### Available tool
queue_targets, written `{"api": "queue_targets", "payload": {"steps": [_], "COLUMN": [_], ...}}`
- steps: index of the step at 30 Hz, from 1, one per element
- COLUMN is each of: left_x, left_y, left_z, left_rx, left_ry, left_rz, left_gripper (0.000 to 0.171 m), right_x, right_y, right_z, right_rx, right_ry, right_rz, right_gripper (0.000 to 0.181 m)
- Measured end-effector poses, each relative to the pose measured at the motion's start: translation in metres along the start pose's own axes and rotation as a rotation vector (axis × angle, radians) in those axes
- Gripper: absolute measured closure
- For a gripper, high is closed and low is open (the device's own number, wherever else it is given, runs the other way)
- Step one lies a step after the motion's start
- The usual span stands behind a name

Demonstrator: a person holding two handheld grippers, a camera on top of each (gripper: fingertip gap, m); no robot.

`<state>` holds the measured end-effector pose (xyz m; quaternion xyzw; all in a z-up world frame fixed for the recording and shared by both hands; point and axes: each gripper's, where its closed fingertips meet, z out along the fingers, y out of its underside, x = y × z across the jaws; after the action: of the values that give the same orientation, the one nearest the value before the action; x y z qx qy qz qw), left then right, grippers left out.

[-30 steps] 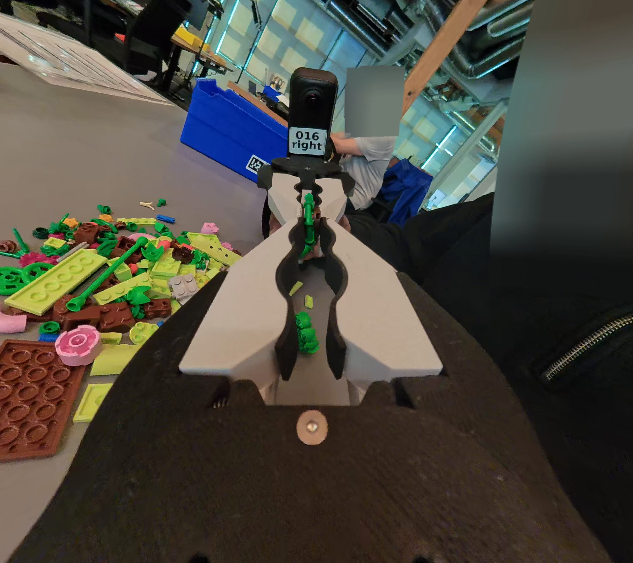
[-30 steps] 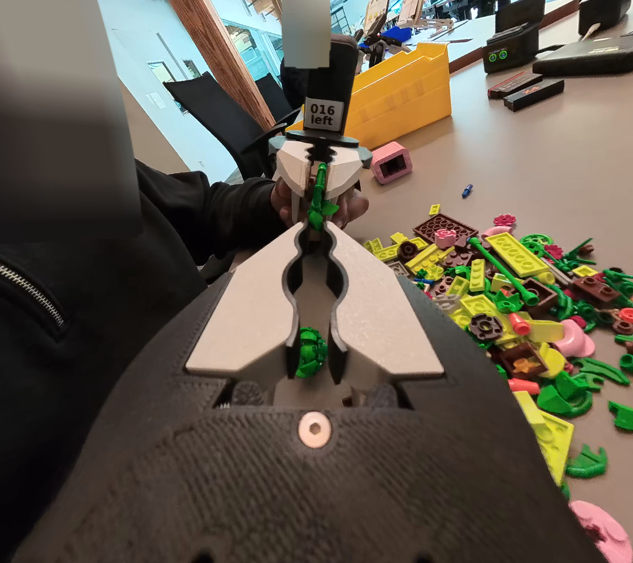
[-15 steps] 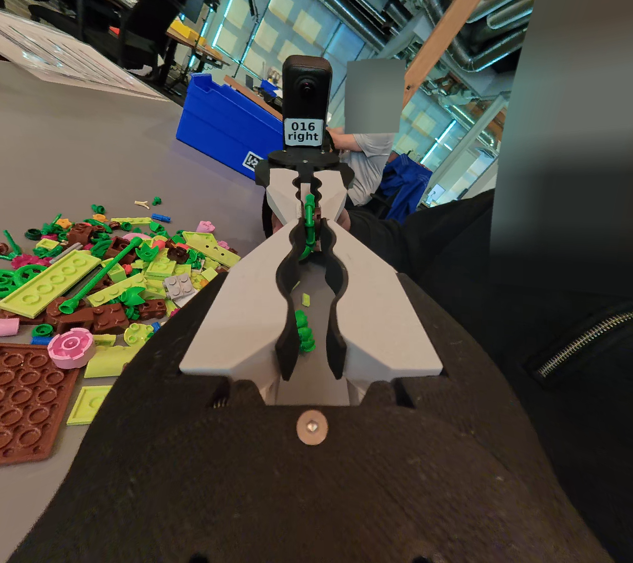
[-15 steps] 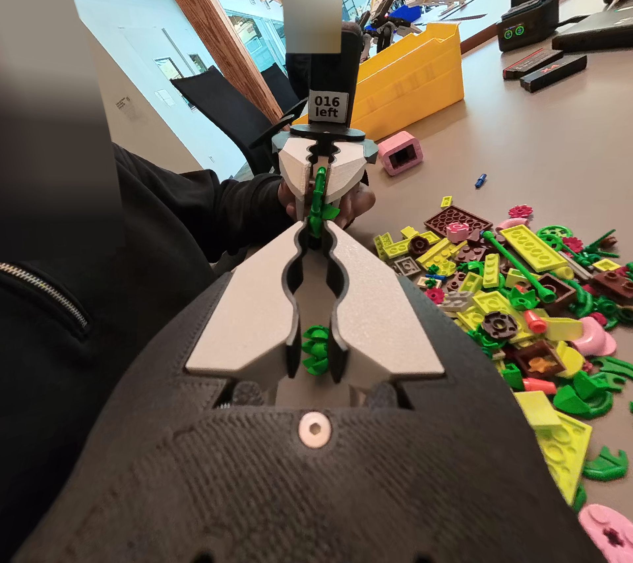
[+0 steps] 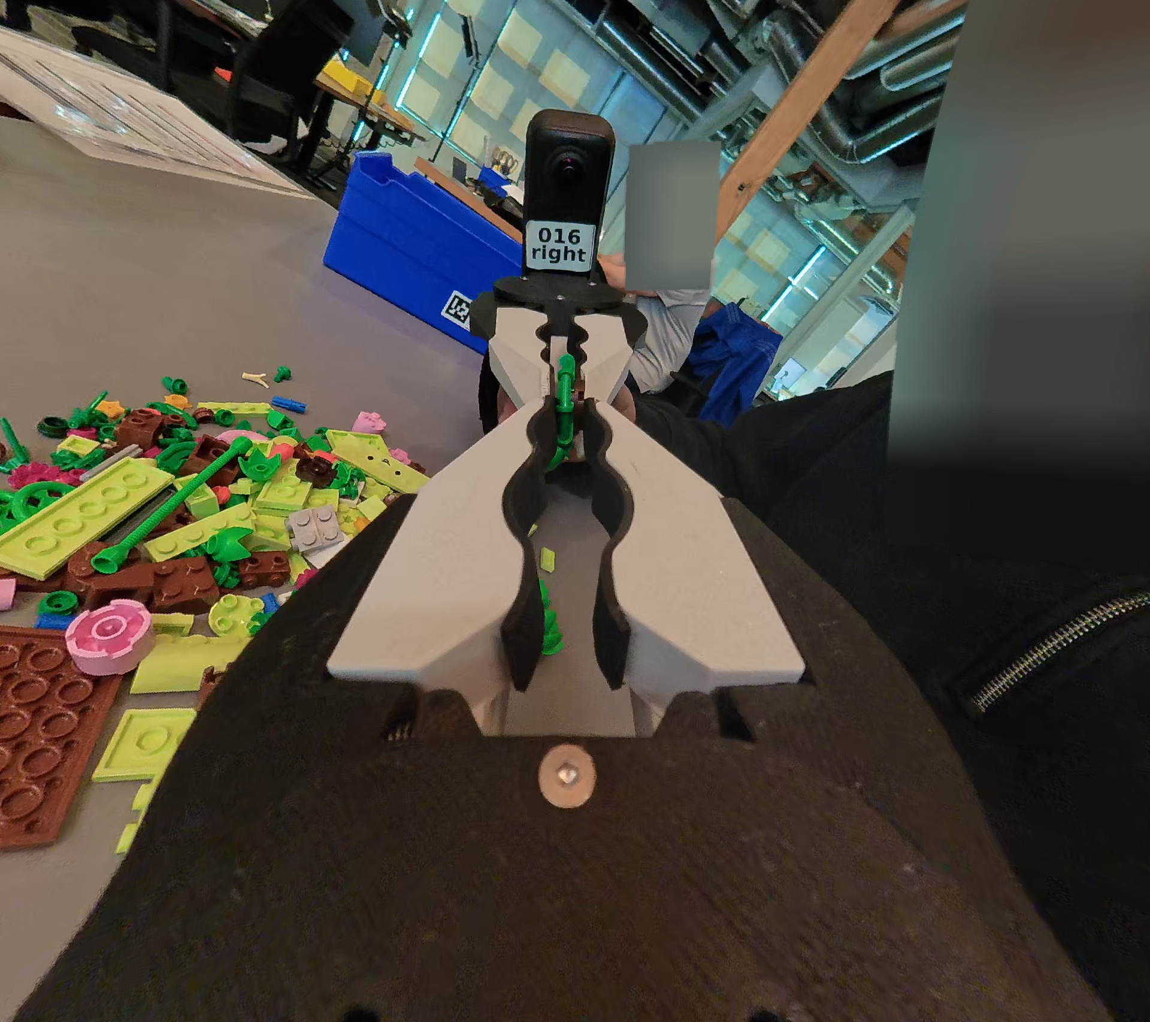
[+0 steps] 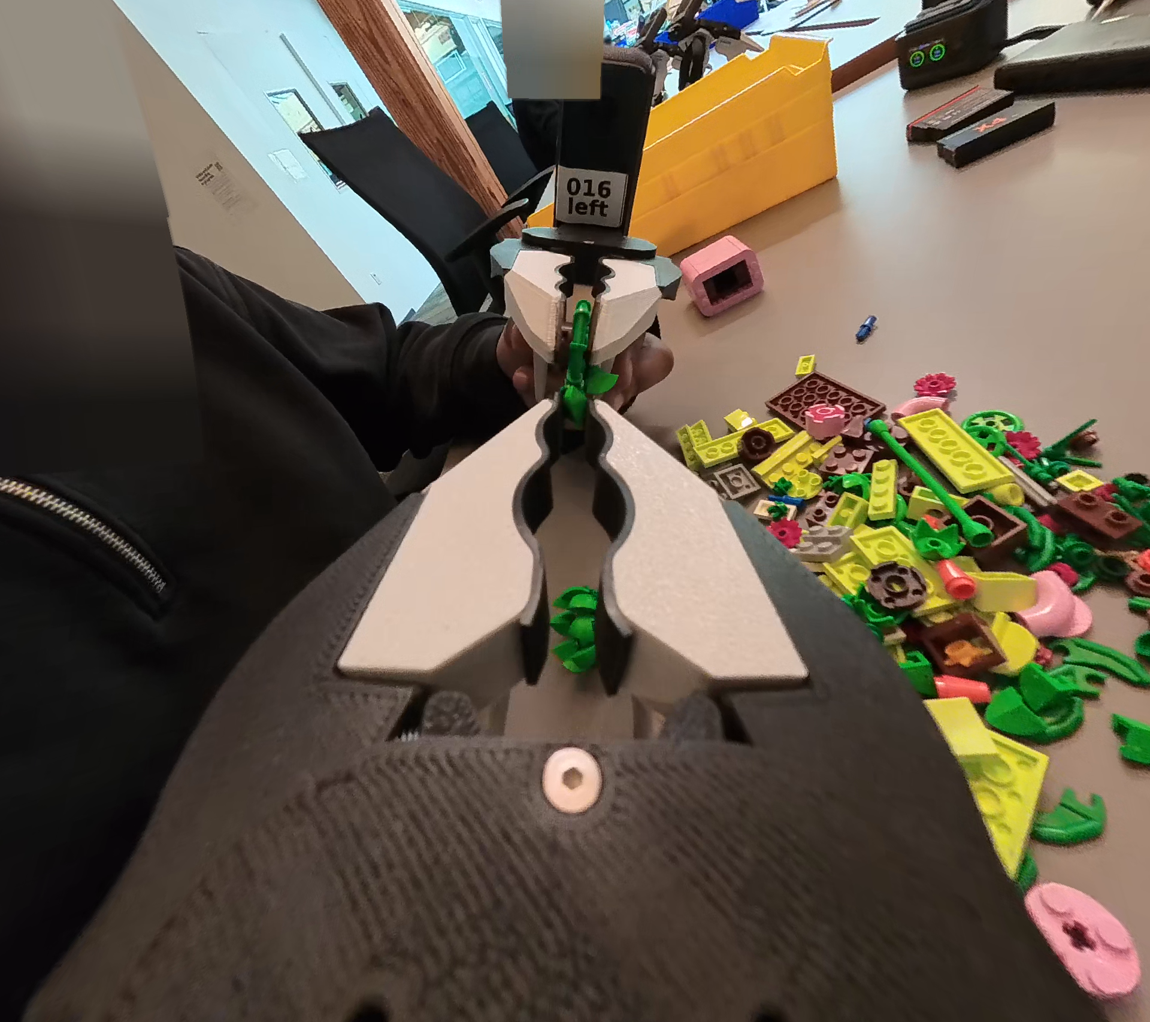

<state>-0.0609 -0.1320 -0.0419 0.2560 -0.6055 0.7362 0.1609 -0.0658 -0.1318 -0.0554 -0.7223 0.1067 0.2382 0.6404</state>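
Left wrist: both grippers [image 5: 563, 420] pinch green stem [image 5: 565, 401]

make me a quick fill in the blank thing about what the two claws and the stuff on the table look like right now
1. Both the left claw and the right claw are shut on one ____ stem piece.
2. The bin behind the brick pile in the left wrist view is ____.
3. The bin in the right wrist view is ____.
4. The hollow block beside that bin is ____.

Missing words: green; blue; yellow; pink
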Motion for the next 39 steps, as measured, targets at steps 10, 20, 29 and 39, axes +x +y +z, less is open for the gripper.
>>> {"api": "queue_targets", "payload": {"steps": [10,20,29,39], "left_x": [-0.016,-0.039,-0.032,-0.013], "left_y": [-0.046,0.076,0.062,0.058], "left_z": [-0.048,-0.014,-0.011,-0.003], "left_rx": [0.081,-0.580,-0.497,-0.435], "left_ry": [-0.161,-0.271,-0.235,-0.156], "left_rz": [0.131,0.303,0.359,0.494], "left_gripper": [0.167,0.166,0.155,0.159], "right_x": [0.033,0.033,0.033,0.013], "right_y": [-0.021,0.007,0.047,0.048], "right_z": [-0.042,-0.021,-0.002,0.006], "right_rx": [0.111,-0.054,-0.322,-0.319], "right_ry": [0.115,0.175,0.255,0.200], "right_rz": [-0.003,-0.150,-0.436,-0.570], "right_gripper": [0.178,0.177,0.177,0.178]}}
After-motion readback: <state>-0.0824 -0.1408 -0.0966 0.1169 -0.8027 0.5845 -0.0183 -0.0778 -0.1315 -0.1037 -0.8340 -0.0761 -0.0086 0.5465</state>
